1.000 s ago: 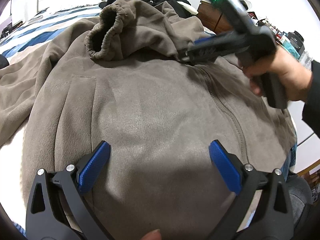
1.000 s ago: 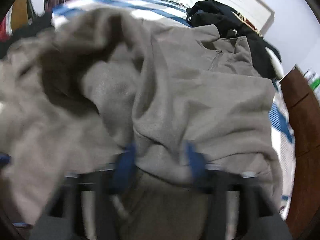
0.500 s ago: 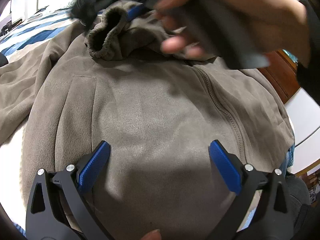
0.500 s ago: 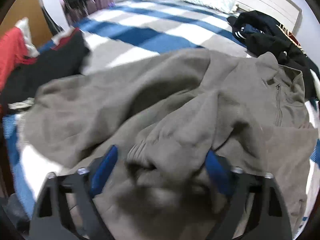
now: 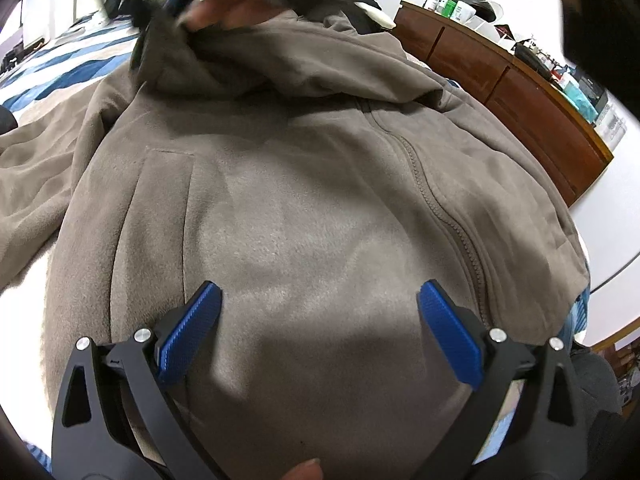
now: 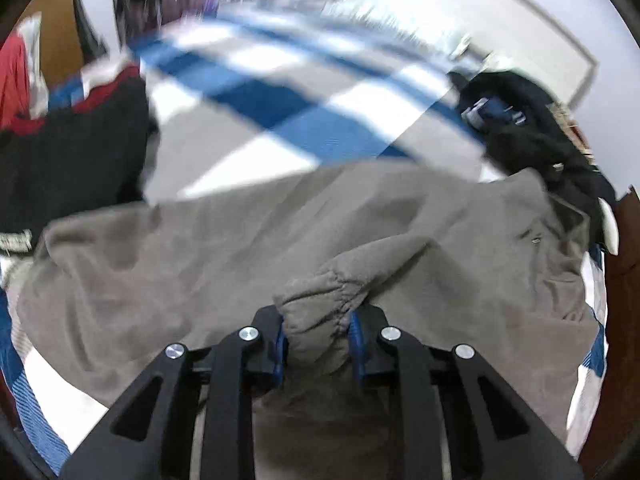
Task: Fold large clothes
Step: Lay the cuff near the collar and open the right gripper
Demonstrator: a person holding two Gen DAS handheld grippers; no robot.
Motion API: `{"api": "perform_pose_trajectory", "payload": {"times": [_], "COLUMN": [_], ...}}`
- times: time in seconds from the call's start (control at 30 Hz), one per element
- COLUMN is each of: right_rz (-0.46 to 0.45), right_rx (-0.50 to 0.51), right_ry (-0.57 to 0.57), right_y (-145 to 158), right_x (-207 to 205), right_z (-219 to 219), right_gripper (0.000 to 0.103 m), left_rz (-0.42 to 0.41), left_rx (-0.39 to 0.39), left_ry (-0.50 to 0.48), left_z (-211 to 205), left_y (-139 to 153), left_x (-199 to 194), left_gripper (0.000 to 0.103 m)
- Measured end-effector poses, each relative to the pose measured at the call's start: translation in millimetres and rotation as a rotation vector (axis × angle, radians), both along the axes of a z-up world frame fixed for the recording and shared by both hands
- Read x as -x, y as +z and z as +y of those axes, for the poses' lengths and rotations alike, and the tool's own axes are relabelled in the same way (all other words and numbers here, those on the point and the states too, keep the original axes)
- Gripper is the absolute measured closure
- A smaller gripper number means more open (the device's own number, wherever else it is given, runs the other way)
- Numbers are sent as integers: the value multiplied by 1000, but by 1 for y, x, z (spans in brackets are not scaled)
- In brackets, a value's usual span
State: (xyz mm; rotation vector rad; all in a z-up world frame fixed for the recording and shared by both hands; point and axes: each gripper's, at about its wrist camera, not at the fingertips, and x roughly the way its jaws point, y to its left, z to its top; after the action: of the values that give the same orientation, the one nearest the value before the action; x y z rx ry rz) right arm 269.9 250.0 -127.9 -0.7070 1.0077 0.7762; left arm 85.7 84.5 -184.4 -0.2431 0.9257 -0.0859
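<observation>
Jacket: we see a grey-brown fleece jacket [image 5: 312,208] spread across the bed, soft napped cloth with a stitched zip seam and a flat pocket panel.
Cuff: its gathered, elastic sleeve cuff [image 6: 320,300] is bunched and puckered, lifted above the jacket's body.
Right tongs [image 6: 318,340]: we find the blue ribbed pads pressing on that cuff from both sides, the jaws closing on it.
Left tongs [image 5: 318,300]: their blue textured pads stand wide apart over the jacket's front, nothing between them.
Bed cover [image 6: 280,112]: blue, white and grey blocks, blurred in our right view.
Dark clothes [image 6: 532,128]: a black crumpled heap beyond the collar.
Dresser [image 5: 520,92]: reddish-brown wood with drawers, small items on top that we cannot tell apart.
</observation>
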Motion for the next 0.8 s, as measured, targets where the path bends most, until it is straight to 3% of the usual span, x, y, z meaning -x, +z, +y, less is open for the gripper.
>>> {"api": "perform_pose_trajectory", "payload": {"times": [0.1, 0.17, 0.27, 0.33, 0.4, 0.57, 0.67, 0.8], "right_rz": [109, 146, 232, 258, 270, 270, 178, 156], "right_rx": [53, 8, -139, -237, -335, -511, -474, -402], "right_ry": [-28, -17, 16, 50, 98, 92, -81, -307], "right_y": [-35, -36, -12, 11, 34, 62, 47, -7], "right_x": [-11, -14, -15, -11, -11, -32, -67, -118], "right_z": [14, 11, -9, -34, -72, -166, -224, -303], "right_gripper": [54, 29, 14, 13, 4, 5, 5, 5], "left_rz": [-2, -3, -9, -13, -34, -102, -140, -185], "left_rx": [-8, -6, 28, 43, 31, -40, -98, -174], "left_ry": [-5, -9, 0, 3, 7, -19, -80, -135], "left_z": [-2, -3, 2, 4, 3, 0, -3, 3], "left_y": [-1, 0, 2, 5, 10, 34, 50, 71], "left_x": [-1, -1, -1, -1, -1, -2, -10, -49], "left_gripper": [5, 5, 5, 5, 5, 5, 5, 5]}}
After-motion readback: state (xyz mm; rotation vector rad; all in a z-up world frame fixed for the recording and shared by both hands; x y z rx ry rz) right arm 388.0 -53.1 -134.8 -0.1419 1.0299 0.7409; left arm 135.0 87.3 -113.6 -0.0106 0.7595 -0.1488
